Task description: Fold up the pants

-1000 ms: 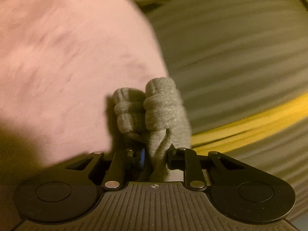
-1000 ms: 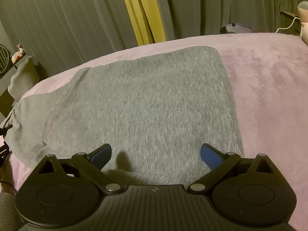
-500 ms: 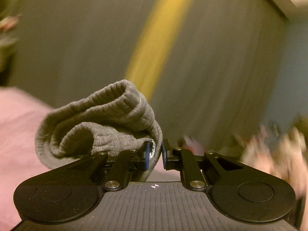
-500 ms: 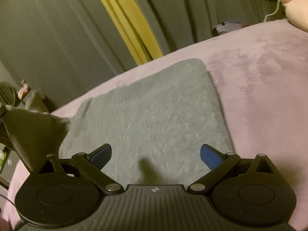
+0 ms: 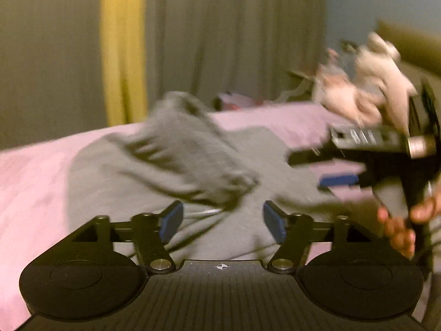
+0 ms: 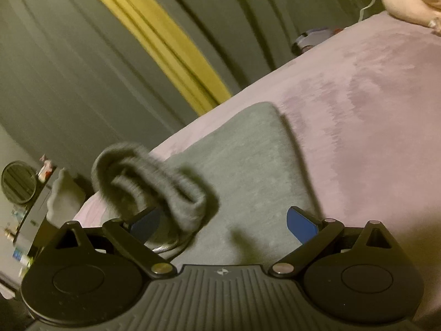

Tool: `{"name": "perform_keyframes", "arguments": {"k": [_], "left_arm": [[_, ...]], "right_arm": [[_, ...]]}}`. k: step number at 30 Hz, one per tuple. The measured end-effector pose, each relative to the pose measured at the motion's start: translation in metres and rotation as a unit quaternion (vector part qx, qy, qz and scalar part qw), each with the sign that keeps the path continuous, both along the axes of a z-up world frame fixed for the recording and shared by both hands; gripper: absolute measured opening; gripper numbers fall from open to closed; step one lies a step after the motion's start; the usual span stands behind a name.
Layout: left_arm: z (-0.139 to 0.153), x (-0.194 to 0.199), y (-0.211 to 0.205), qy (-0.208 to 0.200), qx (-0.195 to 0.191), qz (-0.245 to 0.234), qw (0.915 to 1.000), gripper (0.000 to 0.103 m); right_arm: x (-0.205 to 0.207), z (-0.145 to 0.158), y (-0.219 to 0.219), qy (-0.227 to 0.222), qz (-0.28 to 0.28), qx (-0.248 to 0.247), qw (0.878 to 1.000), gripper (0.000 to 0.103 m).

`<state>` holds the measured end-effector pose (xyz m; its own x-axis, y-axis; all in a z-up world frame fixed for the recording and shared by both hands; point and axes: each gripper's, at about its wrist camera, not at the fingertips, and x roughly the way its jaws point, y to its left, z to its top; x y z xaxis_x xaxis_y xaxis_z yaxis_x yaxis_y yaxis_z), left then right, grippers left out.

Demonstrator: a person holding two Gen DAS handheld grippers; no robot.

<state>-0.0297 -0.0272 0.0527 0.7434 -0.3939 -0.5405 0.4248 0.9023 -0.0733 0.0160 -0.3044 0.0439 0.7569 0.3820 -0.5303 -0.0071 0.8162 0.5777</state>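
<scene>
The grey pants (image 6: 248,171) lie spread on the pink bed (image 6: 372,110), with the flat part reaching to the far side. Their ribbed cuff end (image 6: 154,182) is in the air above the near left part of the cloth, blurred, so I think it is falling free onto the layer below, but the view is too unsharp to be sure.

The left gripper (image 5: 222,222) is wide open and holds nothing; the cuff end is just beyond its fingers. The right gripper (image 6: 223,223) is also wide open and empty, and the cuff passes close by its left finger without being pinched.

To do this fold well, the dropped end should land square on the lower layer, edges in line. Then one gripper may press the fold line while the other smooths the top outward, so that no bulge stays at the thick cuff.

No brand, label or writing can be read on the pants or the bed.
</scene>
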Motion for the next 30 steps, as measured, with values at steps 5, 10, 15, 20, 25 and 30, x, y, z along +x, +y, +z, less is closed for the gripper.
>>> {"name": "perform_keyframes", "arguments": {"k": [5, 10, 15, 20, 25, 30], "left_arm": [[0.004, -0.009, 0.07, 0.018, -0.101, 0.169, 0.9802, 0.092], [-0.022, -0.001, 0.124, 0.035, -0.154, 0.311, 0.9373, 0.092], [-0.036, 0.015, 0.143, 0.059, -0.179, 0.359, 0.9142, 0.093], [-0.044, 0.028, 0.137, 0.075, -0.175, 0.357, 0.9144, 0.094], [-0.047, 0.025, 0.134, 0.086, -0.179, 0.352, 0.9149, 0.094], [-0.049, 0.024, 0.136, 0.08, -0.19, 0.358, 0.9107, 0.094]], "right_arm": [[0.014, 0.007, 0.026, 0.0, 0.078, -0.012, 0.997, 0.099], [0.032, 0.006, 0.047, 0.012, 0.107, -0.042, 0.993, 0.099], [0.047, -0.003, 0.049, 0.044, 0.09, -0.027, 0.995, 0.099], [0.066, -0.009, 0.046, 0.053, 0.066, 0.03, 0.996, 0.099], [0.086, -0.01, 0.065, 0.029, 0.075, 0.002, 0.997, 0.099], [0.095, -0.011, 0.077, 0.03, 0.072, -0.022, 0.997, 0.055]]}}
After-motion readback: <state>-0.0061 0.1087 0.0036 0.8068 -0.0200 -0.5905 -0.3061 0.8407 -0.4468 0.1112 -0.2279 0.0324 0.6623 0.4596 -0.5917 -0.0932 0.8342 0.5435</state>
